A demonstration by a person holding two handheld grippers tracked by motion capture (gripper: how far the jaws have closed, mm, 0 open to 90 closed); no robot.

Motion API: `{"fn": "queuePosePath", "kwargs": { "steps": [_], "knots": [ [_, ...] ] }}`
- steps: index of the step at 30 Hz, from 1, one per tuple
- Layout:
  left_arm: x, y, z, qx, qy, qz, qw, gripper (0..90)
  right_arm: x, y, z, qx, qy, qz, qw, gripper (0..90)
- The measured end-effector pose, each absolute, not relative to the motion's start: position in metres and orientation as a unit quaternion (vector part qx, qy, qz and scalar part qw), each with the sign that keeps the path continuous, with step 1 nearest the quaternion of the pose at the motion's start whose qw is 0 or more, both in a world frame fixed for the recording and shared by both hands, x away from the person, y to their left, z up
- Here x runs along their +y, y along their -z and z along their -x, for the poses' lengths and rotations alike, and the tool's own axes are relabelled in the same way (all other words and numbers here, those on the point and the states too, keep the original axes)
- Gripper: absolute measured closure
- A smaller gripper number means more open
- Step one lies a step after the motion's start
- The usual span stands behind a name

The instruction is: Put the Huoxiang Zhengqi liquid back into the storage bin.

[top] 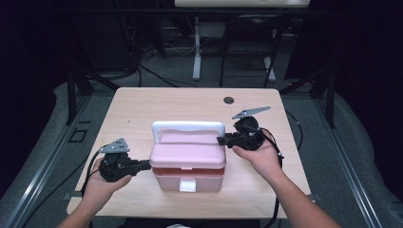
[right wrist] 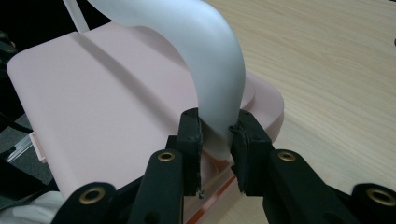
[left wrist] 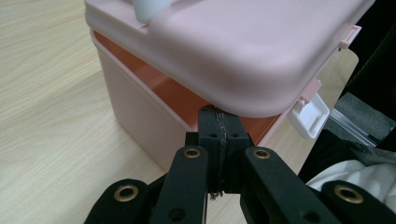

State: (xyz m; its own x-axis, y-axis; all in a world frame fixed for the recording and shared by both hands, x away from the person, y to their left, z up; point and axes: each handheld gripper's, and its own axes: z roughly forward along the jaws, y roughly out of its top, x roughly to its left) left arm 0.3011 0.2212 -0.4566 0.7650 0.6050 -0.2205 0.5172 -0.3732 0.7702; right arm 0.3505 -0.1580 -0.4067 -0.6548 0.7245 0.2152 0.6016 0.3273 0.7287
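While the right gripper [right wrist: 215,135] clamps the white handle [right wrist: 205,60], apparently steadying the pink box [top: 188,178], the left gripper's [left wrist: 219,128] closed, empty jaws prop its lid [left wrist: 243,51].

A light wooden table [top: 142,104] sits square in the middle of the high view, its grain pale and clean, and there is a small dark round cap [top: 229,100] near its far edge, right of centre. Beyond the table, grey floor [top: 161,78] runs back into the dark, with black cables [top: 157,76] looping across it. A white desk leg [top: 196,47] comes straight down to a flat foot on that floor, under a pale desktop [top: 242,3] at the very top of the view. Black stand legs [top: 78,85] splay out at the left, more black struts [top: 313,80] at the right. Metal rails [top: 43,175] angle along the floor at the left.
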Motion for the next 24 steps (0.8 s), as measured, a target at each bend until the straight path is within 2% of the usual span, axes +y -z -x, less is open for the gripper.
{"fn": "queuePosePath", "kwargs": {
  "steps": [24],
  "knots": [
    [0.199,0.462,-0.304,0.322,-0.037,-0.839,0.437,89.9,-0.159,0.407,-0.352,0.810,-0.413,-0.411,0.071,73.8]
  ]
}}
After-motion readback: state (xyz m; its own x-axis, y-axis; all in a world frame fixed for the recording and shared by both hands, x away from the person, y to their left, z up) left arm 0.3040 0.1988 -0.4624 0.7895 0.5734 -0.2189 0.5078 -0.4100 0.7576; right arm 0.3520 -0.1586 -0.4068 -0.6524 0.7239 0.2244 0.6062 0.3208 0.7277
